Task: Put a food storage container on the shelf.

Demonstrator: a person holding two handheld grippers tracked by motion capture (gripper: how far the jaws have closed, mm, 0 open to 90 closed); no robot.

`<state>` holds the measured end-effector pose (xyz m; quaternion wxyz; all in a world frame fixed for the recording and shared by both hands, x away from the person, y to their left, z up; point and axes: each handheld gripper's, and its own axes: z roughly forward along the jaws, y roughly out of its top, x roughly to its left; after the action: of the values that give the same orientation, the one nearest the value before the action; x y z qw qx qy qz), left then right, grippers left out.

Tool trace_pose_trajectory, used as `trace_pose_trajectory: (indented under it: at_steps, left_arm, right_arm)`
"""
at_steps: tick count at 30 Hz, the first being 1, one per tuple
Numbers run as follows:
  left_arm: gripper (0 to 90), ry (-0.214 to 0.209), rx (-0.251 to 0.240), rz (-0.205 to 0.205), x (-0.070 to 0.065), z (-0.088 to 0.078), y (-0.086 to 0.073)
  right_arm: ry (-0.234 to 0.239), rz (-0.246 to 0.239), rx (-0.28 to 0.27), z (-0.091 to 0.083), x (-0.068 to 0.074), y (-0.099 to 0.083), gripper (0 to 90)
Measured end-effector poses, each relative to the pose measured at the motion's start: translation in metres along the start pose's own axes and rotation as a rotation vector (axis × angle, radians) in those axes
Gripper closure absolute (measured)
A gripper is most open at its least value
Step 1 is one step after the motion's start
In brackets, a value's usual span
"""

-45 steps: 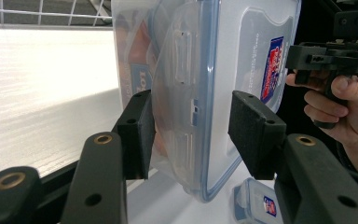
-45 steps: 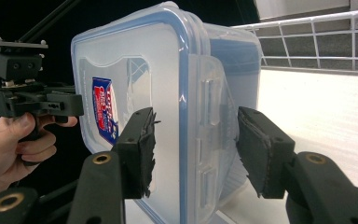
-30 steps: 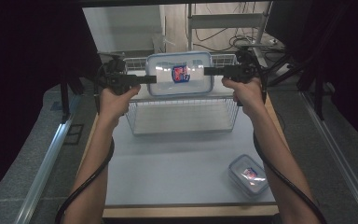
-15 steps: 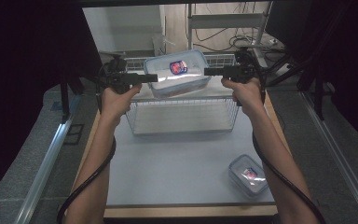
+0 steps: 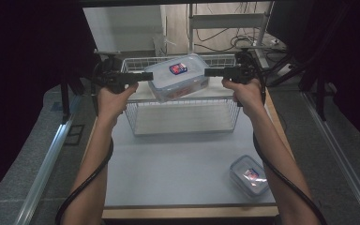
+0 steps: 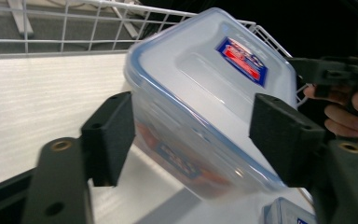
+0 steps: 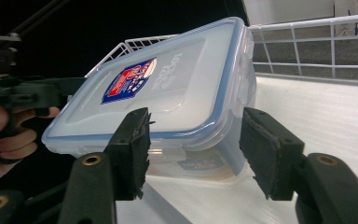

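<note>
The large lidded food box sat tilted inside the wire basket at the far end of the bench, one end resting lower than the other. The left tongs and right tongs flanked its two ends, both having just been opening, with the pads apparently clear of its walls. The step in hand seemed the release into the basket; the next move called for drawing both tongs away, perhaps toward the small box near the front right corner.

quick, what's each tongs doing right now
left tongs: open, jaws just widened, off the box.
right tongs: open, jaws just widened, either side of the box's corner.
</note>
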<state>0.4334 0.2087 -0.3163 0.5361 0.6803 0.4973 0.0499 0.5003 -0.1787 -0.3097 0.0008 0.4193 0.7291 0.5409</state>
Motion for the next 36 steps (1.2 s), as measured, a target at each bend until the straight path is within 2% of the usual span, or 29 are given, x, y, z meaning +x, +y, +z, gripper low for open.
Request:
trace_pose_trajectory:
  at_steps: [2,6,10,13,17,18,21,24,26,29,36]
  left_arm:
    - [26.1,0.004,0.000,0.026,-0.004,-0.003,-0.006]
    - [21.9,-0.020,0.014,0.074,-0.013,-0.008,-0.027]
    - [24.1,-0.026,0.015,0.134,-0.020,-0.011,-0.043]
    - [31.6,-0.011,0.014,0.190,-0.028,-0.010,-0.051]
    - [49.9,0.027,0.030,0.224,-0.039,-0.002,-0.056]
    - [57.6,0.035,0.030,0.234,-0.042,0.000,-0.056]
    - [73.2,0.022,0.047,0.256,-0.047,0.007,-0.058]
    - [80.8,0.017,0.051,0.274,-0.051,0.014,-0.058]
    - [83.9,0.033,0.045,0.285,-0.052,0.018,-0.057]
    - [84.1,0.063,0.039,0.294,-0.052,0.019,-0.055]
    - [84.2,0.158,0.028,0.293,-0.038,0.018,-0.047]
  right_arm:
    - [-0.001,-0.005,-0.003,0.001,0.000,0.000,40.4]
    - [0.005,-0.009,-0.013,0.005,0.000,0.000,39.1]
    - [-0.003,-0.024,-0.021,0.005,0.001,-0.002,39.9]
    - [-0.015,-0.051,-0.013,0.003,0.002,-0.004,42.4]
    - [-0.018,-0.075,-0.030,0.001,0.005,-0.004,47.4]
    - [-0.025,-0.078,-0.030,0.000,0.006,-0.004,48.6]
    - [-0.041,-0.097,-0.023,-0.002,0.008,-0.005,53.8]
    - [-0.049,-0.102,-0.029,-0.005,0.008,-0.006,57.6]
    - [-0.057,-0.104,-0.032,-0.007,0.006,-0.008,58.7]
    - [-0.056,-0.101,-0.033,-0.009,0.004,-0.009,58.9]
    - [-0.064,-0.100,-0.038,-0.010,0.000,-0.011,59.0]
